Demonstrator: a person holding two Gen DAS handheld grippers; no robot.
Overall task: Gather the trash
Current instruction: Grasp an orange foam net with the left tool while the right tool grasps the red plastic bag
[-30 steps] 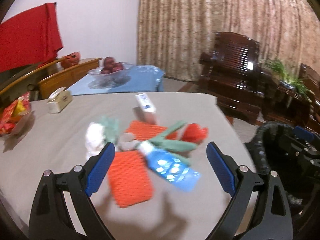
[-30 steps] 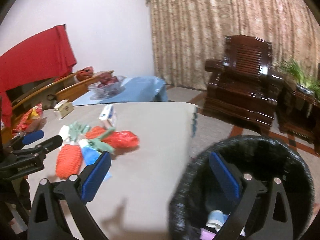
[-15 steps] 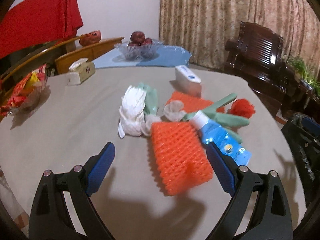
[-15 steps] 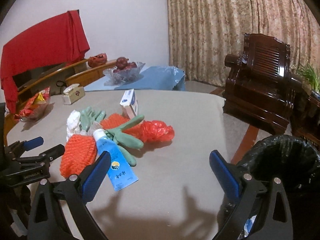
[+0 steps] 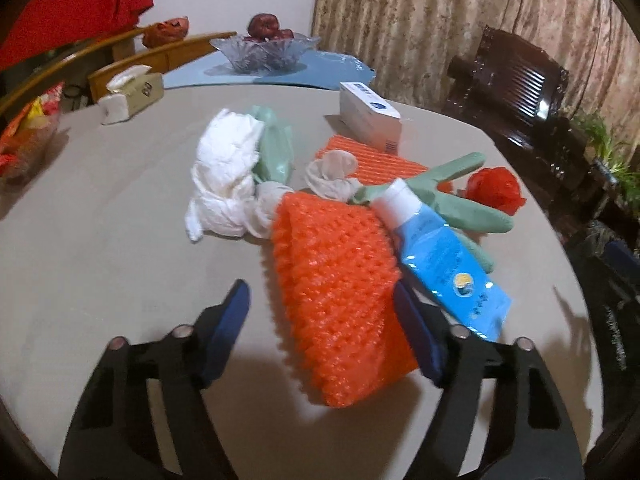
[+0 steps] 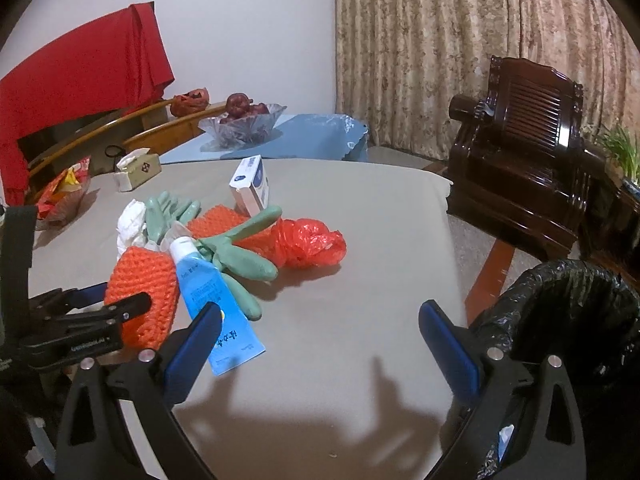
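1. The left gripper [image 5: 322, 322] straddles an orange foam net [image 5: 336, 292] near the table's [image 5: 100, 240] front edge, jaws closing, not yet gripping.
2. The right gripper [image 6: 320, 344] hangs unclenched and empty, beside a black-lined bin [image 6: 560, 304] off the table's right edge.

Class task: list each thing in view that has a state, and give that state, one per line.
Left gripper: jaws closing around orange foam net, right pad touching.
Right gripper: jaws open, empty.
Blue tube: capped, lying flat.
Small box: closed.
Trash bin: open, black liner in.
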